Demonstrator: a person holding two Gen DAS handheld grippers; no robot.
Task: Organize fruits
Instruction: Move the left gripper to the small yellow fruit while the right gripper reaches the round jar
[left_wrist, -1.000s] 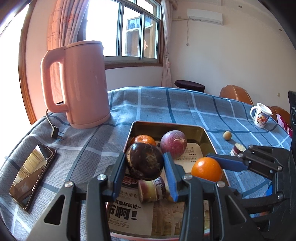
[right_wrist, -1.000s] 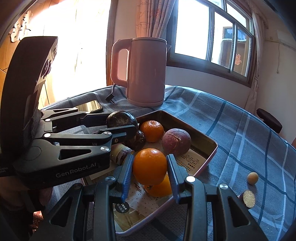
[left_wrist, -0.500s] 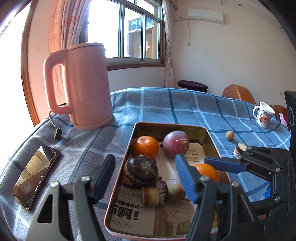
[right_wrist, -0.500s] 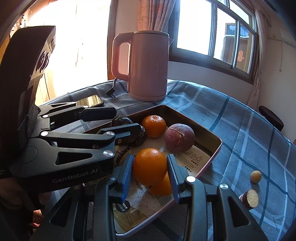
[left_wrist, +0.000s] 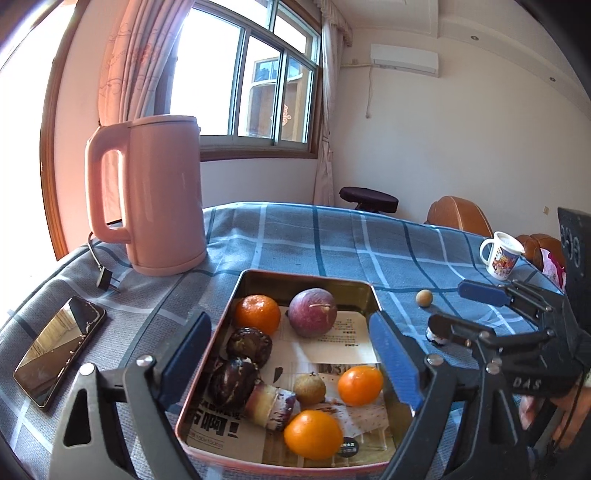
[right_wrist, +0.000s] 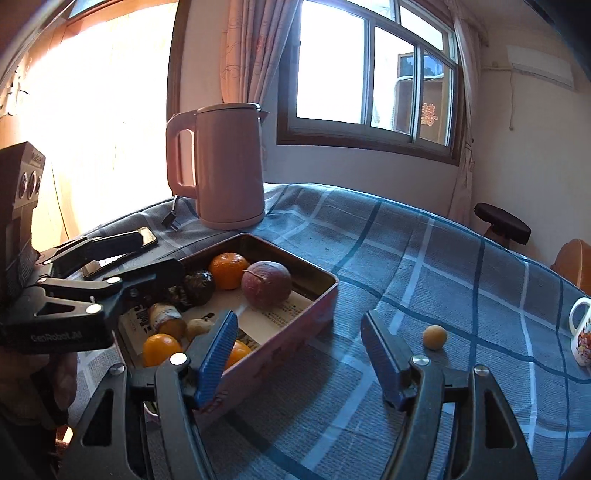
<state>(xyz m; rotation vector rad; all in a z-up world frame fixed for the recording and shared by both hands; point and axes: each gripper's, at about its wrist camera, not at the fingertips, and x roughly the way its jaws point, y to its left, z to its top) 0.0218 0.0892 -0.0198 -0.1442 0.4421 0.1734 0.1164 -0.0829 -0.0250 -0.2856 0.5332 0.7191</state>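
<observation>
My left gripper (left_wrist: 291, 354) has just been opening and stands wide over the metal tray (left_wrist: 306, 277), gripping nothing. My right gripper (right_wrist: 299, 354), also just spread and empty, hangs beside the tray. Oranges (left_wrist: 313, 434), dark fruits (left_wrist: 232, 382) and a passion fruit (left_wrist: 312, 312) lie inside; a small longan (right_wrist: 434, 336) sits beyond it on the checked cloth (right_wrist: 443, 258).

Readable lettering on the two grippers

"GenRobot.AI" stands in pale letters on the black body of the left gripper (right_wrist: 162, 254); "DAS" on the right gripper (left_wrist: 456, 308). The tray's paper (left_wrist: 332, 341) print is illegible.
</observation>
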